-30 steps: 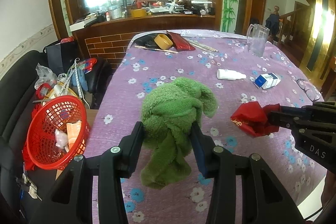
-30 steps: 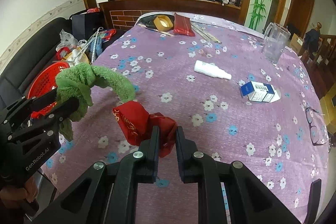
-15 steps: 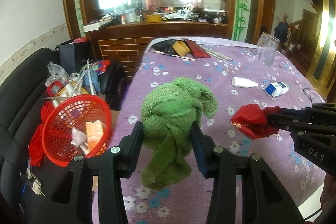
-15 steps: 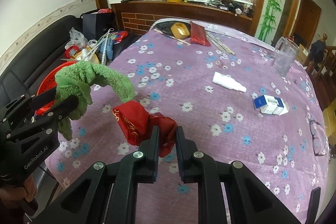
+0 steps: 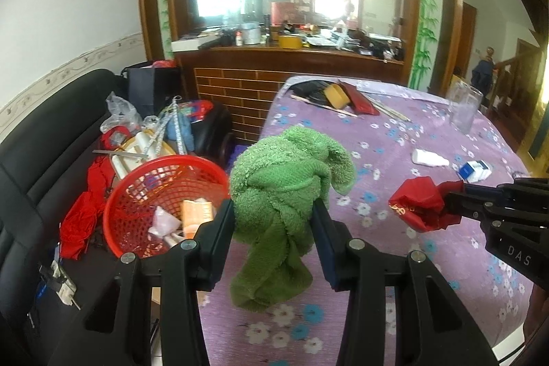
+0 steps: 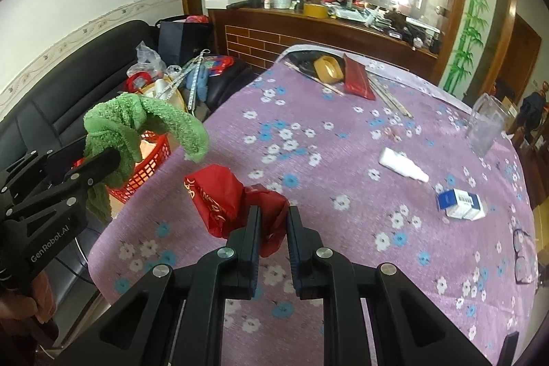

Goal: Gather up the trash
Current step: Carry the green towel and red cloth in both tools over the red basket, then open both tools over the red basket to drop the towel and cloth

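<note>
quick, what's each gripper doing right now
Left gripper: closed on the green towel, held clear of the table.
Right gripper: closed on the crumpled red wrapper.

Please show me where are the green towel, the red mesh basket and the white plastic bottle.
green towel [image 5: 284,170], left wrist view, bunched middle.
red mesh basket [image 5: 164,162], left wrist view, far rim.
white plastic bottle [image 6: 399,162], right wrist view, body.

left claw [image 5: 272,223]: clamped, load held | right claw [image 6: 272,228]: clamped, load held
</note>
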The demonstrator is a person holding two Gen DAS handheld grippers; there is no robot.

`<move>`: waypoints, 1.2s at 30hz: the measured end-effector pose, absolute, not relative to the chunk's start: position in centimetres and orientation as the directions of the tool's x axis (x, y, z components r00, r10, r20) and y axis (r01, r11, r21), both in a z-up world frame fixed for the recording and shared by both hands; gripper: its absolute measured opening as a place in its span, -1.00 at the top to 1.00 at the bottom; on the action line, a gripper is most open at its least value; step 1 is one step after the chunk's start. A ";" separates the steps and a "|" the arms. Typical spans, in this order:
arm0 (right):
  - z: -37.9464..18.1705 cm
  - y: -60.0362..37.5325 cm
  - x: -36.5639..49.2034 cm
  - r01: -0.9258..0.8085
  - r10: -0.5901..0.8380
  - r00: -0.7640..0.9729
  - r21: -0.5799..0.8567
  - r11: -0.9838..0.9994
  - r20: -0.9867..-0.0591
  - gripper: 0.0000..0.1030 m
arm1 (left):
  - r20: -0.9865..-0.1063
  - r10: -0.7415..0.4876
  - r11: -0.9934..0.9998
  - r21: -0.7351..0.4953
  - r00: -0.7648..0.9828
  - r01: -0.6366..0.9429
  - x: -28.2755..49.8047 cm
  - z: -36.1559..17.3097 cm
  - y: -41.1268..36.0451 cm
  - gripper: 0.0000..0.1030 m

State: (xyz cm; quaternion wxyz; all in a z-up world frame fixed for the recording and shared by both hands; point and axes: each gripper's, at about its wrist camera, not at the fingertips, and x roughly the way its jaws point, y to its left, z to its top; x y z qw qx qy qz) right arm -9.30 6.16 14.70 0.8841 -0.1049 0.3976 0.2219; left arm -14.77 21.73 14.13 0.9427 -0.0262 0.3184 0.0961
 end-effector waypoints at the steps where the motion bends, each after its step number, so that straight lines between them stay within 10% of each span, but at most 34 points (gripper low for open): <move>1: 14.8 6.5 -9.2 -0.482 0.316 0.582 -0.006 0.876 -0.749 0.70 | -0.604 0.170 0.979 0.010 0.778 -0.206 -14.9 14.2 22.1 0.16; 36: 15.8 23.1 -2.3 -0.675 0.496 0.396 0.121 0.727 -0.773 0.69 | -0.639 0.405 0.863 0.031 0.653 -0.505 -14.3 12.7 36.0 0.16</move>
